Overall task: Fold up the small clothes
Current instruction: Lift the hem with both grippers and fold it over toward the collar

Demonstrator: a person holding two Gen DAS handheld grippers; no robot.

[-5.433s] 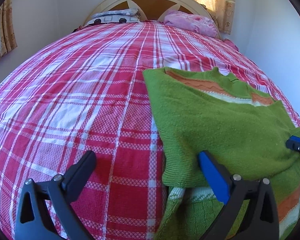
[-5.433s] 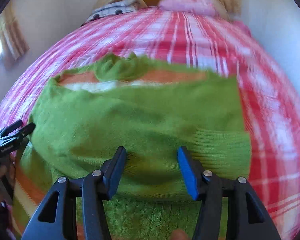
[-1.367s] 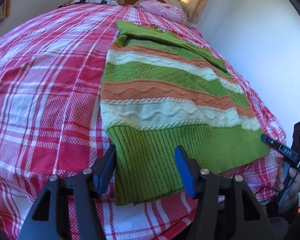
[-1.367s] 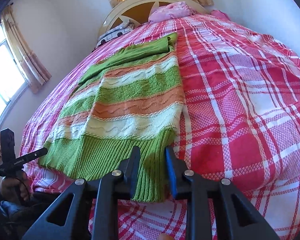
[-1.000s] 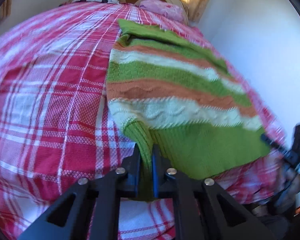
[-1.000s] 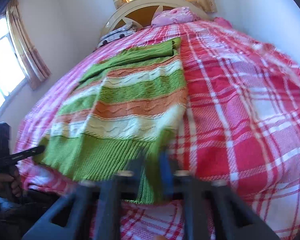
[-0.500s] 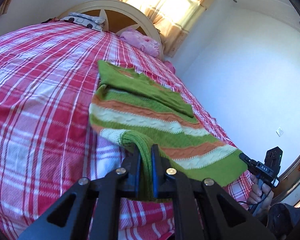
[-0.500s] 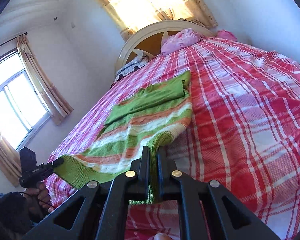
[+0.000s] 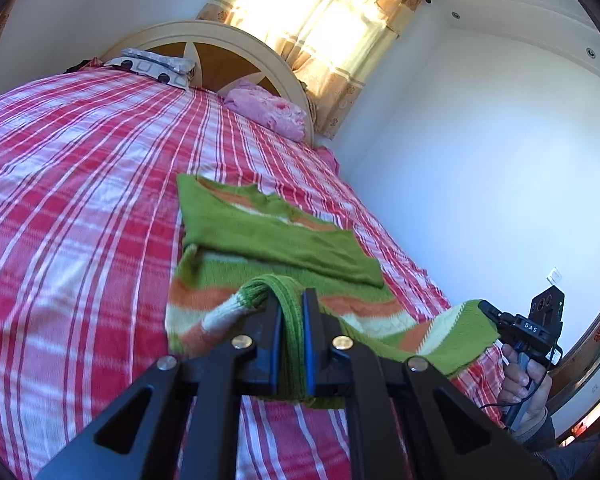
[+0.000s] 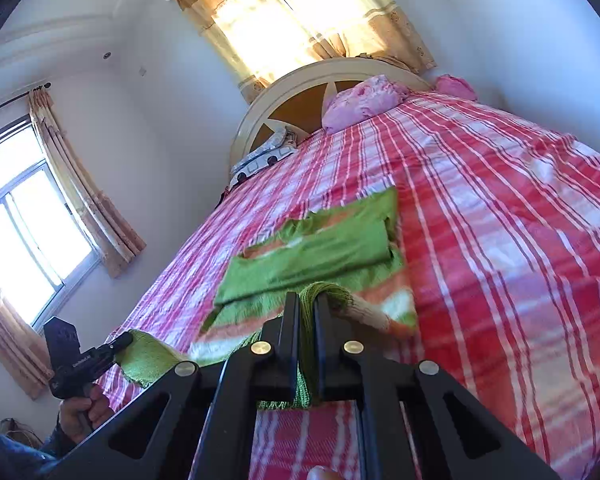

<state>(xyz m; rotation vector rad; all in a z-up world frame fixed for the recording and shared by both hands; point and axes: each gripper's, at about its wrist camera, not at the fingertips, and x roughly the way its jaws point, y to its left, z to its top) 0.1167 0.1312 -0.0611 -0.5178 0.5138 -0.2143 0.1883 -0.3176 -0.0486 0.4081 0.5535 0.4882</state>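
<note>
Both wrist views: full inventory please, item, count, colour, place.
sweater: 1, green with orange and cream stripes, on bed, near hem lifted
bedspread: 1, red and white plaid, covers bed
pillows: 2, one pink, one grey patterned, at headboard
headboard: 1, cream and brown, bed's far end
curtains: yellow-beige, on two windows
left gripper: jaws shut on hem
right gripper: jaws shut on hem
hands: 2, one per handle

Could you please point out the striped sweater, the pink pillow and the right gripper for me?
striped sweater (image 9: 268,236): left wrist view, green folded-over sleeve.
pink pillow (image 9: 266,114): left wrist view, middle of its top.
right gripper (image 10: 307,308): right wrist view, between fingertips clamped on the sweater hem.
</note>
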